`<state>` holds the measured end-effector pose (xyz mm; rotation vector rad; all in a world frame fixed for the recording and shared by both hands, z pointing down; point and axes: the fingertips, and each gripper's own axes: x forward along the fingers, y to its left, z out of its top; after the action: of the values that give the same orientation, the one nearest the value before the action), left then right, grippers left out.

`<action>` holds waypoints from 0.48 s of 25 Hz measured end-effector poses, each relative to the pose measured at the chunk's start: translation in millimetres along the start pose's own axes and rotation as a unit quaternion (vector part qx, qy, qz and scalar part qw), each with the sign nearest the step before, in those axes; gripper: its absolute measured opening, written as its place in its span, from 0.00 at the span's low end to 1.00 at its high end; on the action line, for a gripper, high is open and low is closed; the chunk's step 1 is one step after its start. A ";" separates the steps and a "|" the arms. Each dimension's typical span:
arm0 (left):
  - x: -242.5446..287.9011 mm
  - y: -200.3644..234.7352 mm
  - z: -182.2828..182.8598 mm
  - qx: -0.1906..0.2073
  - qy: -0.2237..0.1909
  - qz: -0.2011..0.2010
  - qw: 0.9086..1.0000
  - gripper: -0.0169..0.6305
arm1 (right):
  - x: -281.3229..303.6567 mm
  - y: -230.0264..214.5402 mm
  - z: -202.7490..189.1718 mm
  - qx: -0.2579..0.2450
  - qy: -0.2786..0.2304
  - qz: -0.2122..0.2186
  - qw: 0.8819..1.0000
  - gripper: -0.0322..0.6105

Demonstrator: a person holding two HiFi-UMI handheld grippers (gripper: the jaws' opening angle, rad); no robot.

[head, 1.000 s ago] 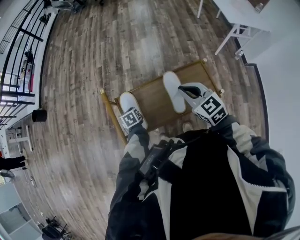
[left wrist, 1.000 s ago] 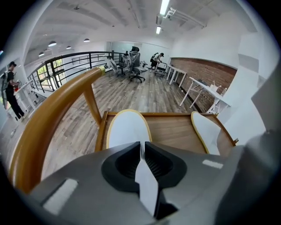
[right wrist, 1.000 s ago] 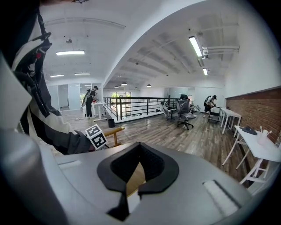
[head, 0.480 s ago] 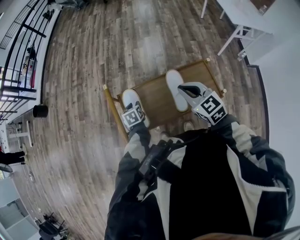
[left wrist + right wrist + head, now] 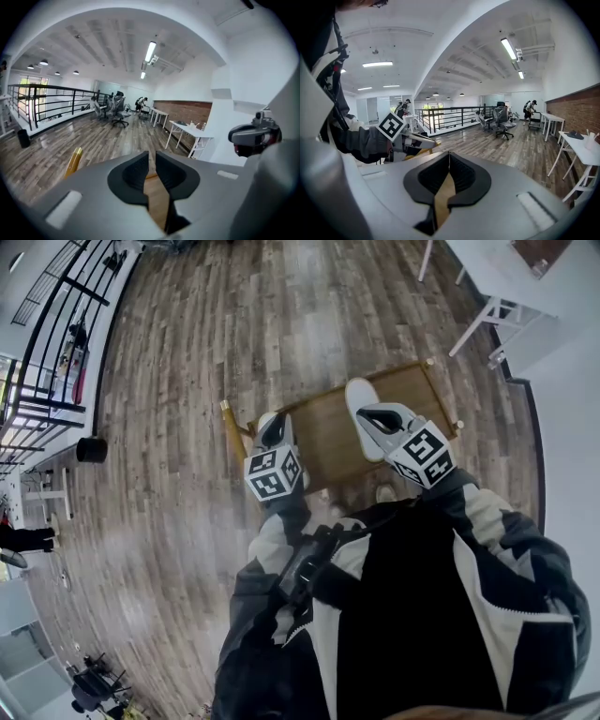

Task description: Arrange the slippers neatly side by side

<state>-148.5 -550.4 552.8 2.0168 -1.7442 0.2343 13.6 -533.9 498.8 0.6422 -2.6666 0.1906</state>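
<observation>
Left gripper view shows the left gripper (image 5: 152,161) with its pads a narrow slit apart and nothing between them; only the wood of the low wooden table (image 5: 157,199) shows through the gap, and the jaws have just been closing. In the right gripper view the right gripper (image 5: 449,161) has its pads together at the tips and grips nothing. In the head view the left gripper (image 5: 272,432) lies over the white left slipper (image 5: 287,427), which sits at the table's left end near a gold-tipped corner post (image 5: 225,407); whether they touch I cannot tell. The right gripper (image 5: 367,418) has its tip over the white right slipper (image 5: 359,393), which lies toward the right end of the table (image 5: 323,432). The two slippers are well apart, with bare wood between them, and the table stands on a plank floor (image 5: 187,352).
</observation>
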 end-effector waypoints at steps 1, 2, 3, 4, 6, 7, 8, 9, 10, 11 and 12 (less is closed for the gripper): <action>-6.1 -7.3 9.8 0.012 -0.013 -0.010 1.000 0.12 | 0.8 2.6 2.3 -0.002 -0.003 0.002 1.000 0.06; -12.4 -14.7 19.0 0.025 -0.025 -0.019 0.999 0.09 | 1.2 4.9 4.5 -0.004 -0.006 0.004 1.000 0.06; -19.0 -22.6 27.6 0.039 -0.036 -0.028 0.998 0.06 | 1.1 6.7 7.0 -0.007 -0.009 0.006 1.000 0.06; -26.1 -31.0 35.8 0.052 -0.048 -0.037 0.997 0.05 | 0.4 8.5 10.0 -0.008 -0.013 0.008 1.000 0.06; -41.5 -49.1 50.4 0.077 -0.072 -0.057 0.993 0.05 | -2.4 12.2 18.2 -0.008 -0.026 0.012 1.000 0.06; -49.2 -58.3 56.3 0.089 -0.085 -0.068 0.990 0.05 | -4.1 14.1 23.2 -0.008 -0.033 0.015 0.999 0.06; -56.4 -67.4 61.4 0.101 -0.097 -0.078 0.987 0.05 | -5.9 16.0 28.3 -0.007 -0.041 0.017 0.999 0.06; -63.1 -76.2 65.5 0.111 -0.108 -0.089 0.984 0.05 | -7.6 17.6 33.1 -0.007 -0.048 0.019 0.999 0.06; -68.8 -84.3 68.6 0.119 -0.118 -0.100 0.981 0.05 | -9.5 18.9 37.5 -0.008 -0.055 0.021 0.998 0.06; -73.4 -90.9 70.7 0.126 -0.125 -0.109 0.978 0.05 | -11.2 19.6 41.3 -0.010 -0.061 0.020 0.998 0.06; -76.8 -95.6 71.6 0.133 -0.130 -0.115 0.976 0.05 | -12.6 20.0 44.3 -0.012 -0.066 0.019 0.998 0.06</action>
<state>-81.7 -505.4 435.9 2.5196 -1.6807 0.1386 -0.3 -520.7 452.5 0.6180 -2.8053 0.1293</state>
